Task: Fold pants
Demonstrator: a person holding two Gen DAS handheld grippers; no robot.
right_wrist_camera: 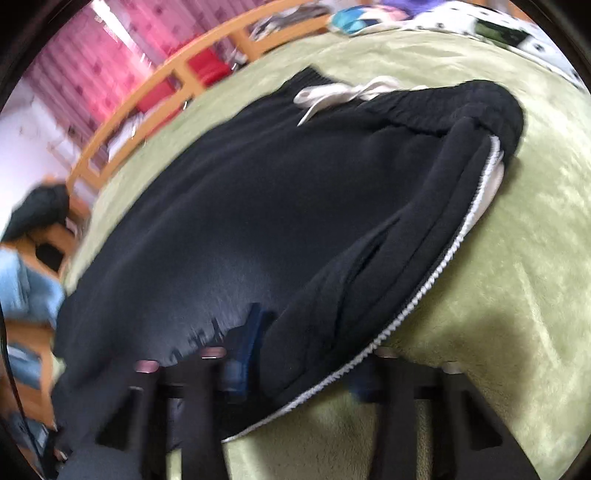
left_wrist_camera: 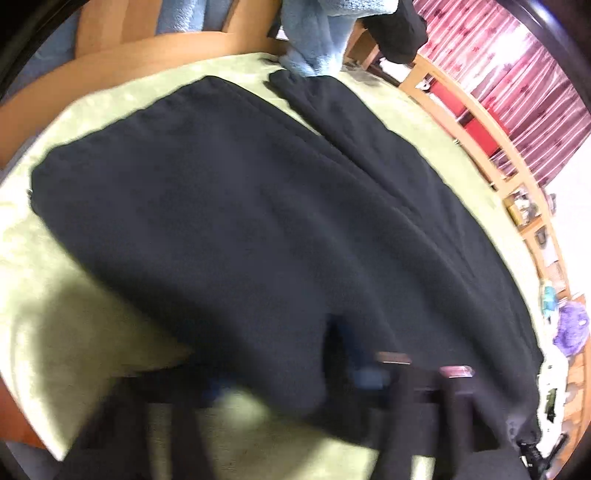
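Black fleece pants [left_wrist_camera: 240, 221] lie spread on a green blanket [left_wrist_camera: 55, 332], legs running away to the far edge. In the right wrist view the waistband end of the pants [right_wrist_camera: 258, 221] shows, with a white drawstring [right_wrist_camera: 332, 94] and a white zigzag-stitched edge [right_wrist_camera: 443, 266]. My left gripper [left_wrist_camera: 295, 384] is blurred at the near hem of the cloth, with a bunched fold pinched between its blue pads. My right gripper [right_wrist_camera: 303, 369] is shut on the near edge of the pants beside the white seam, and the cloth puckers around its blue pad [right_wrist_camera: 247, 343].
A wooden rail [left_wrist_camera: 480, 122] runs along the far side of the blanket, with a pink striped curtain [left_wrist_camera: 517, 55] behind it. A light-blue fleece garment [left_wrist_camera: 314, 37] and a black one [left_wrist_camera: 399, 29] hang past the far edge. A spotted white cloth [right_wrist_camera: 461, 18] lies beyond the waistband.
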